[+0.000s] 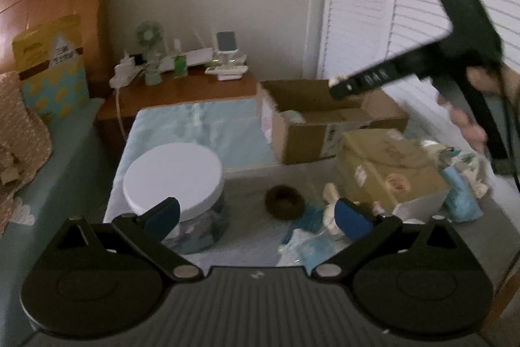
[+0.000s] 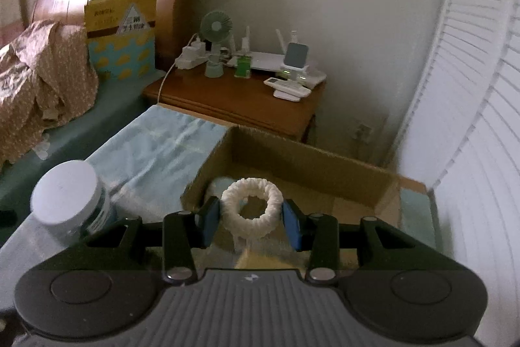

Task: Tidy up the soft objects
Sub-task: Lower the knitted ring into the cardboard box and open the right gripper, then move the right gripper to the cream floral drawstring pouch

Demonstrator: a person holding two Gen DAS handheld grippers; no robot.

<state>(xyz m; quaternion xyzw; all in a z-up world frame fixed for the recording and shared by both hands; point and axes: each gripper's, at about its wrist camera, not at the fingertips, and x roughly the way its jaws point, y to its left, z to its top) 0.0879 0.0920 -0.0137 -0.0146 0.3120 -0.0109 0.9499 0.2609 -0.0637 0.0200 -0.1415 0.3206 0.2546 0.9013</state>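
My right gripper (image 2: pixel 250 221) is over the open cardboard box (image 2: pixel 325 166). Its jaws stand apart, with a white scrunchie (image 2: pixel 252 207) between the pads; I cannot tell if the pads still touch it. A pale object (image 2: pixel 216 186) lies inside the box. My left gripper (image 1: pixel 256 218) is open and empty above the table. A dark brown scrunchie (image 1: pixel 284 202) lies just ahead of it. A small white plush toy (image 1: pixel 331 207) and blue soft items (image 1: pixel 312 244) lie by its right finger. The right gripper (image 1: pixel 338 86) shows over the box (image 1: pixel 325 122) in the left wrist view.
A jar with a white lid (image 1: pixel 174 178) stands at the left, also in the right wrist view (image 2: pixel 65 197). A closed tan box (image 1: pixel 386 165) and plastic packets (image 1: pixel 461 171) sit at the right. A wooden nightstand (image 2: pixel 240 96) with a fan and gadgets stands behind. The bed (image 2: pixel 48 80) is left.
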